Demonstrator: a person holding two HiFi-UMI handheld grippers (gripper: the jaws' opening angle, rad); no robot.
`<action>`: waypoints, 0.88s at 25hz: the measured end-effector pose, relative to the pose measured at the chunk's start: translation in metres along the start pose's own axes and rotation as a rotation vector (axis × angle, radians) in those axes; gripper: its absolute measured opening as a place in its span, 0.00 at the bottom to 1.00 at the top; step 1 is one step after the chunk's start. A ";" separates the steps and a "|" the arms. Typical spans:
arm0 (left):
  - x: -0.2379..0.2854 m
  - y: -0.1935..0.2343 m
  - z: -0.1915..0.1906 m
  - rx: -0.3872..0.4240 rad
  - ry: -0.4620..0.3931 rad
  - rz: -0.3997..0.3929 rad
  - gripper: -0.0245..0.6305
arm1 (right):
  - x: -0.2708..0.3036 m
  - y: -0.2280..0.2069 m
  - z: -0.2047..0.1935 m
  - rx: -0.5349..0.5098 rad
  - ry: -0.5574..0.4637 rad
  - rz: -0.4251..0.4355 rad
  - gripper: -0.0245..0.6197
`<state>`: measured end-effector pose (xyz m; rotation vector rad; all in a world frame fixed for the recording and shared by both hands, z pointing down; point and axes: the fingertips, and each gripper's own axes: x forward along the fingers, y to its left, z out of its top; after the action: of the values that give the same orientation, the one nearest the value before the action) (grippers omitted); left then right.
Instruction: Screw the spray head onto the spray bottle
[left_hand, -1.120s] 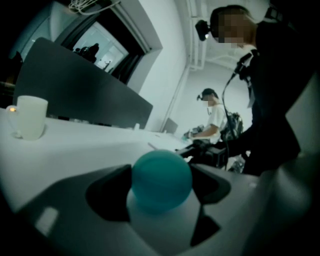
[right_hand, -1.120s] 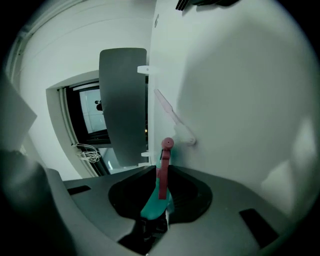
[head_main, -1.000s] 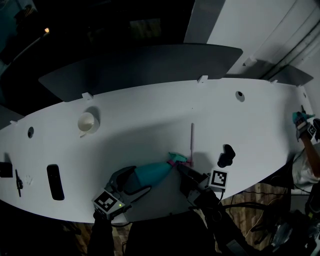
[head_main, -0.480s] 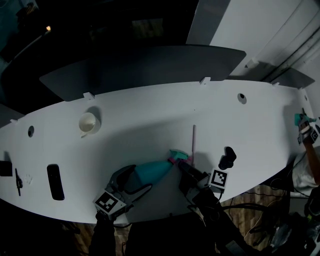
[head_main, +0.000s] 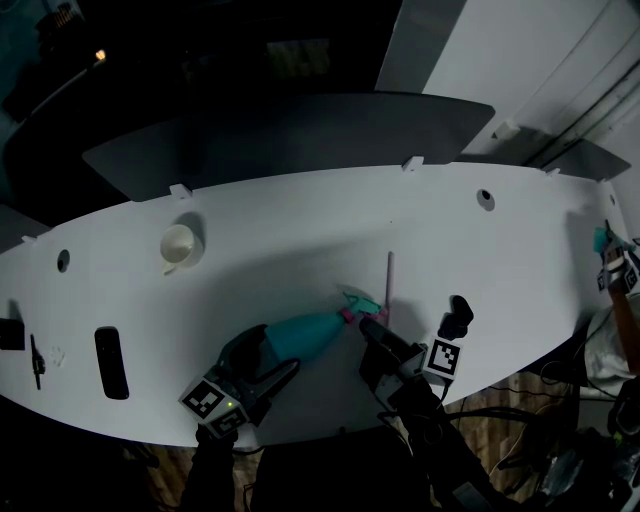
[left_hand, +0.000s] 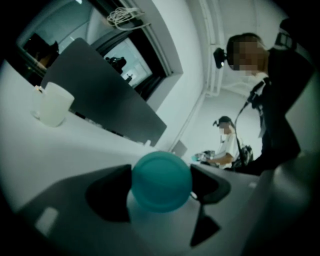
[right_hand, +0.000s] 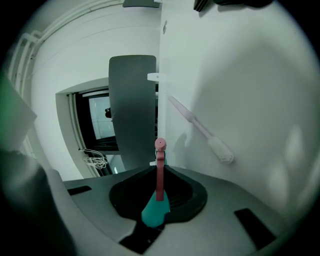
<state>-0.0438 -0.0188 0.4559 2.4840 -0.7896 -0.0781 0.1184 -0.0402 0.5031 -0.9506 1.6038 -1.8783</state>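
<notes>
A: What's the count at the counter?
B: One teal spray bottle, one spray head, one white cup, one pink brush, one black remote.
A: Grippers?
B: Two: left gripper, right gripper.

A white cup stood toward the back left of the white table. A thin pink brush lay right of the middle. A flat black slab lay near the front-left edge, and a small black object near the front-right edge. A dark grey panel ran along the back edge.
</notes>
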 end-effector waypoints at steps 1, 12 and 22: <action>-0.001 -0.001 0.005 -0.022 -0.026 0.004 0.61 | 0.001 0.006 0.000 -0.006 -0.002 0.013 0.11; -0.002 -0.012 0.050 -0.024 -0.201 0.051 0.61 | 0.011 0.057 0.009 -0.150 -0.049 0.063 0.11; 0.001 -0.020 0.064 0.000 -0.262 0.097 0.61 | 0.017 0.081 0.007 -0.063 -0.111 0.146 0.11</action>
<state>-0.0456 -0.0354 0.3906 2.4613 -1.0159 -0.3749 0.1066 -0.0727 0.4273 -0.9205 1.6284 -1.6571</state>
